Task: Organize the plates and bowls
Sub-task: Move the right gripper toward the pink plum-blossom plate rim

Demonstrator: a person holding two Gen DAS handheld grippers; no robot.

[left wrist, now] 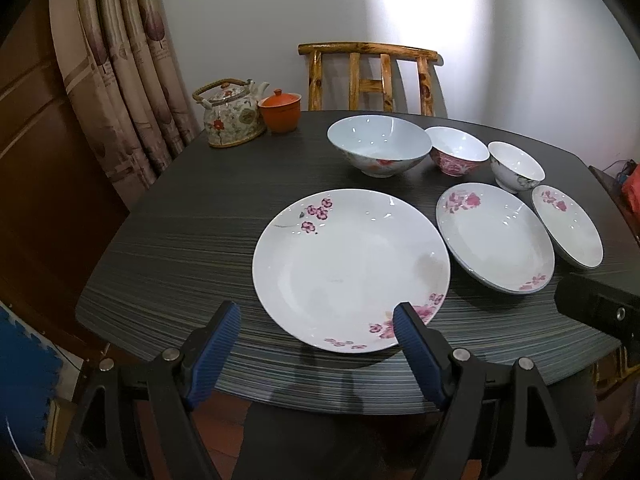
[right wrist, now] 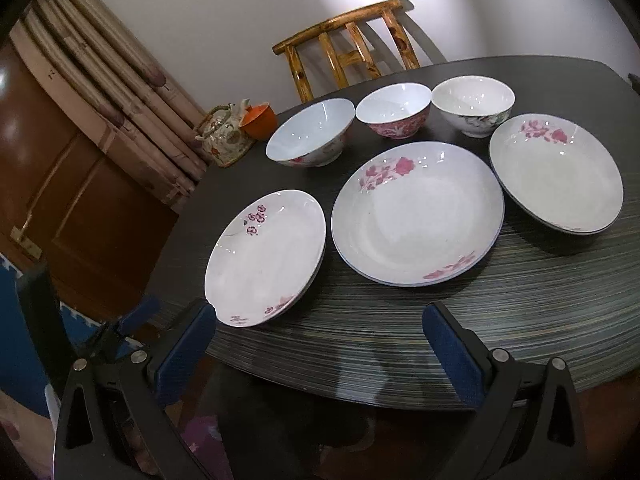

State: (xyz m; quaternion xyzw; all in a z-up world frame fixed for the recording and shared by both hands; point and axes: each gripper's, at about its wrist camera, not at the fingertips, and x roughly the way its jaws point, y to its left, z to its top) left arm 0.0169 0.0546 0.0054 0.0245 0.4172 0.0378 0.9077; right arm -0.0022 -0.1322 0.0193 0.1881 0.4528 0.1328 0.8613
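While unstacked, three plates (pink florals) front three bowls.

Dim room; a bright patch glows on the far wall. Plates show small glints. Fisheye edges bend and darken.

White plates — pink blossoms; middle bowl — pink-patterned outside.

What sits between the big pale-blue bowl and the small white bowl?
A pink-patterned bowl sits between the big pale-blue bowl and the small white bowl, clearest in the right wrist view.
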